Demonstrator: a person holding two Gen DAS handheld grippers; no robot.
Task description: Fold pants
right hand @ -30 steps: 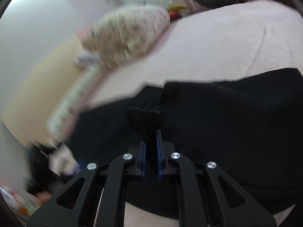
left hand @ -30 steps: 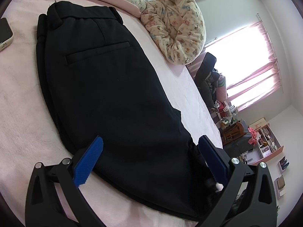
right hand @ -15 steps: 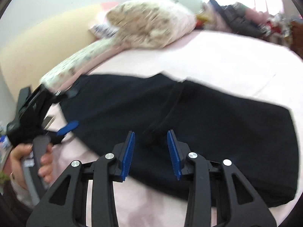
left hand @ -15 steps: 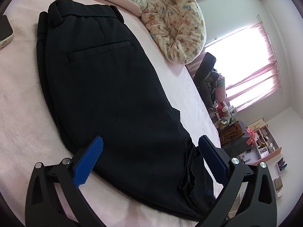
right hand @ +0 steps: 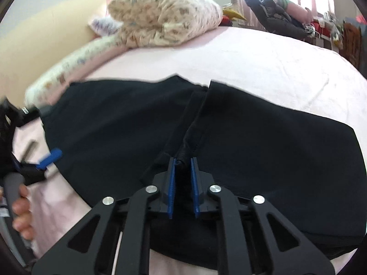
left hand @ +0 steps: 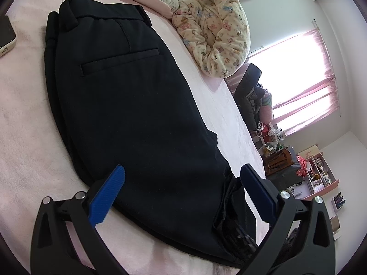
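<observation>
Black pants [left hand: 128, 105] lie flat on a pink bed [left hand: 25, 137], waistband toward the pillows and back pocket [left hand: 119, 60] facing up, the legs already laid one over the other. The right gripper [right hand: 182, 160] has just been closing its jaws, and a bunched ridge of the dark cloth now sits pinched between the blue pads [right hand: 171, 183], at the crease where the seat meets the leg section. That hold looks meant to give a lifting point for carrying the leg end over toward the waist. The left gripper [left hand: 181, 171] hovers low over the near edge of the garment with its jaws spread wide and nothing between them, seemingly waiting to take the other side of the same crease so the fold stays square. A person's hand [right hand: 21, 208] can be seen on the left tool's handle at the edge of the right wrist view. A floral quilt roll [left hand: 215, 27] rests against the head of the bed, well apart from the pants, and a phone [left hand: 5, 36] lies on the bed just beside the waistband corner. The fold across the length appears not yet made
</observation>
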